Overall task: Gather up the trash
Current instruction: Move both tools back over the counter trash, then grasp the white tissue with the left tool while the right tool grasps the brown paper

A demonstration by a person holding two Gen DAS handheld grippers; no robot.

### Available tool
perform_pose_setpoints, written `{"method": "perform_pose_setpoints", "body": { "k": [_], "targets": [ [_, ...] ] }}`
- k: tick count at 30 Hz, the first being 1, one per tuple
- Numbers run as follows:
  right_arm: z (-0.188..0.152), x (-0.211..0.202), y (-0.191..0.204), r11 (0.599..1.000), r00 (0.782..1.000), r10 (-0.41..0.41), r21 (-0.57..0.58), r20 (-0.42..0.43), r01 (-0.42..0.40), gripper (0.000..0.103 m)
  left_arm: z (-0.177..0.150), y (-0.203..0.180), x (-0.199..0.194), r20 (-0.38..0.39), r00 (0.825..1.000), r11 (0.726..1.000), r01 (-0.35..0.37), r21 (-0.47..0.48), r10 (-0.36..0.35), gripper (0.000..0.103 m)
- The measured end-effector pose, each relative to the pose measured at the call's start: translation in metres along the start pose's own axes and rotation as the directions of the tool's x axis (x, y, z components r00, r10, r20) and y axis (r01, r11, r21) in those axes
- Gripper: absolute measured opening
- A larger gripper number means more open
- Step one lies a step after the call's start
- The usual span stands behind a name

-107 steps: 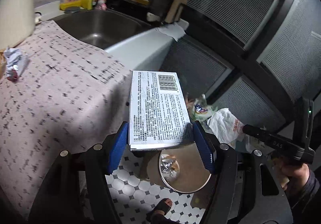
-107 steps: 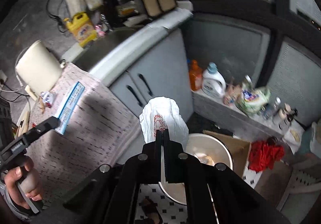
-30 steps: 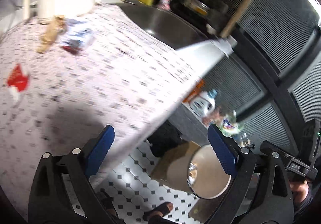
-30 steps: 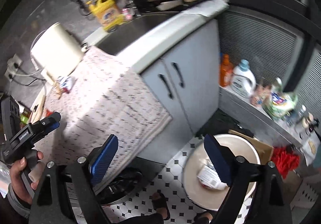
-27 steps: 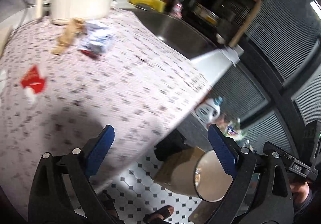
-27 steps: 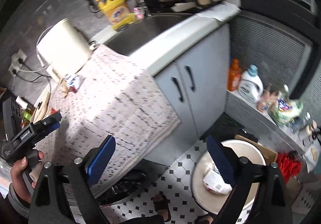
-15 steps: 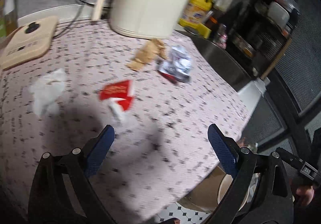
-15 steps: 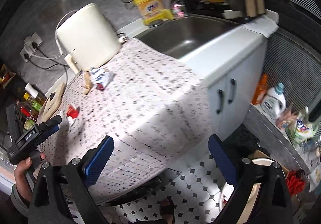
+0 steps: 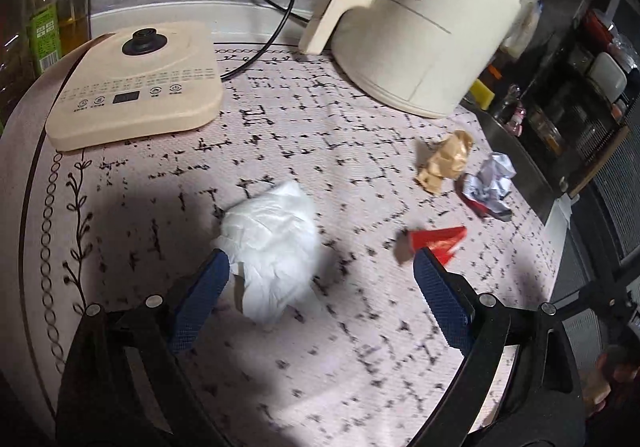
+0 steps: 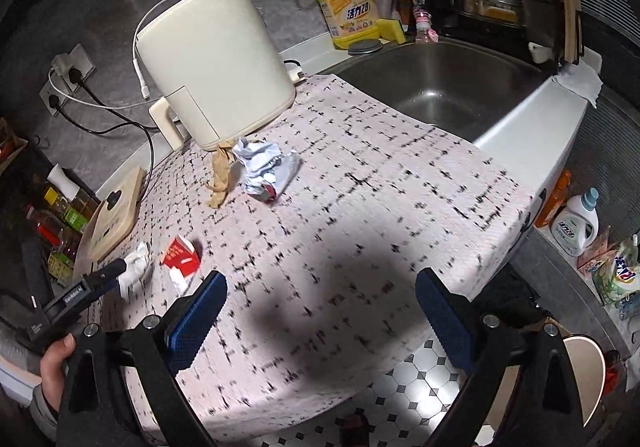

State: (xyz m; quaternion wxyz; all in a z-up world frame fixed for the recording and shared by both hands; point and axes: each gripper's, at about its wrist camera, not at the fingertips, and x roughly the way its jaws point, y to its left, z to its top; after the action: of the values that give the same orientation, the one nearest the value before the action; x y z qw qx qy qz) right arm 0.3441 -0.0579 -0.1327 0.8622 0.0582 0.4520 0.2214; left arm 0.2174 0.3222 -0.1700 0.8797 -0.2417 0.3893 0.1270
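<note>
Trash lies on the patterned counter cloth [image 9: 320, 151]. A crumpled white tissue [image 9: 272, 247] lies between the open jaws of my left gripper [image 9: 320, 295], close to the left pad. A red carton scrap [image 9: 438, 243] lies by the right pad. A brown paper wad [image 9: 442, 161] and a crumpled silver wrapper [image 9: 490, 187] lie farther right. My right gripper [image 10: 320, 311] is open and empty above the cloth's front edge. In its view are the tissue [image 10: 134, 265], the red scrap [image 10: 180, 255], the brown wad [image 10: 220, 177], the wrapper [image 10: 264, 167] and the left gripper [image 10: 80, 293].
A cream air fryer [image 9: 424, 19] [image 10: 212, 67] stands at the back. A beige induction cooker [image 9: 136, 79] sits at the left, bottles [image 9: 46, 15] behind it. A sink [image 10: 440, 87] is at the right. A trash bin [image 10: 580, 379] stands on the tiled floor.
My left gripper let go of the box and swung from the bin back over the counter to the white tissue. My right gripper released the white bag and turned toward the counter.
</note>
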Motion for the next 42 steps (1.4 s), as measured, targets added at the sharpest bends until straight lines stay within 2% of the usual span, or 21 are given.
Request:
{"method": "perform_pose_setpoints", "body": {
  "k": [5, 8, 9, 10, 11, 12, 13, 15, 23, 31, 36, 38, 39, 40, 42],
  "targets": [
    [0.014, 0.001, 0.023, 0.999, 1.0, -0.02, -0.046, 0.002, 0.02, 0.093, 0.004, 0.012, 0.015, -0.032, 0.999, 1.0, -0.005, -0.011, 0.004, 0.081],
    [0.02, 0.008, 0.033, 0.998, 1.0, -0.011, -0.063, -0.009, 0.01, 0.093, 0.003, 0.01, 0.015, -0.016, 1.0, 1.0, -0.017, 0.002, 0.018, 0.077],
    [0.022, 0.01, 0.037, 0.997, 1.0, -0.005, -0.071, -0.013, 0.004, 0.093, 0.002, 0.009, 0.015, -0.014, 0.999, 1.0, -0.03, 0.007, 0.03, 0.07],
    [0.024, 0.014, 0.043, 0.996, 1.0, 0.007, -0.084, -0.018, -0.008, 0.093, 0.002, 0.009, 0.015, -0.014, 0.999, 0.999, -0.04, 0.012, 0.04, 0.054],
    [0.027, 0.017, 0.049, 0.995, 1.0, 0.017, -0.094, -0.021, -0.019, 0.093, 0.002, 0.01, 0.015, -0.017, 0.998, 0.998, -0.056, 0.019, 0.056, 0.044],
    [0.031, 0.022, 0.055, 0.993, 0.999, 0.033, -0.108, -0.026, -0.036, 0.093, 0.003, 0.012, 0.016, -0.023, 0.997, 0.997, -0.07, 0.023, 0.07, 0.023],
    [0.033, 0.025, 0.061, 0.992, 0.999, 0.046, -0.118, -0.029, -0.049, 0.092, 0.004, 0.015, 0.017, -0.036, 0.997, 0.998, -0.065, 0.015, 0.065, 0.014],
    [0.043, 0.036, 0.073, 0.985, 0.996, 0.083, -0.146, -0.038, -0.088, 0.092, 0.006, 0.024, 0.015, -0.036, 0.998, 0.998, -0.056, -0.019, 0.056, 0.011],
    [0.095, 0.084, 0.112, 0.946, 0.981, 0.176, -0.259, -0.087, -0.193, 0.091, 0.011, 0.044, -0.019, 0.045, 0.99, 0.98, -0.127, -0.152, 0.135, 0.01],
    [0.128, 0.137, 0.138, 0.907, 0.975, 0.152, -0.368, -0.165, -0.204, 0.088, 0.008, 0.051, -0.041, 0.079, 0.973, 0.95, -0.193, -0.244, 0.218, 0.01],
    [0.129, 0.166, 0.148, 0.89, 0.971, 0.104, -0.416, -0.217, -0.188, 0.076, 0.002, 0.049, -0.05, 0.073, 0.96, 0.932, -0.24, -0.271, 0.269, 0.01],
    [0.125, 0.177, 0.154, 0.879, 0.965, 0.082, -0.439, -0.249, -0.188, 0.06, -0.001, 0.048, -0.056, 0.083, 0.956, 0.927, -0.248, -0.282, 0.281, 0.01],
    [0.122, 0.183, 0.158, 0.869, 0.959, 0.07, -0.456, -0.275, -0.194, 0.041, -0.003, 0.049, -0.059, 0.088, 0.954, 0.923, -0.251, -0.293, 0.287, 0.01],
    [0.117, 0.186, 0.162, 0.858, 0.954, 0.063, -0.471, -0.294, -0.202, 0.016, -0.004, 0.049, -0.061, 0.09, 0.953, 0.919, -0.252, -0.302, 0.291, 0.01],
    [0.111, 0.188, 0.169, 0.841, 0.948, 0.065, -0.495, -0.313, -0.221, 0.013, -0.008, 0.049, -0.066, 0.092, 0.95, 0.914, -0.255, -0.317, 0.297, 0.01]
  ]
}}
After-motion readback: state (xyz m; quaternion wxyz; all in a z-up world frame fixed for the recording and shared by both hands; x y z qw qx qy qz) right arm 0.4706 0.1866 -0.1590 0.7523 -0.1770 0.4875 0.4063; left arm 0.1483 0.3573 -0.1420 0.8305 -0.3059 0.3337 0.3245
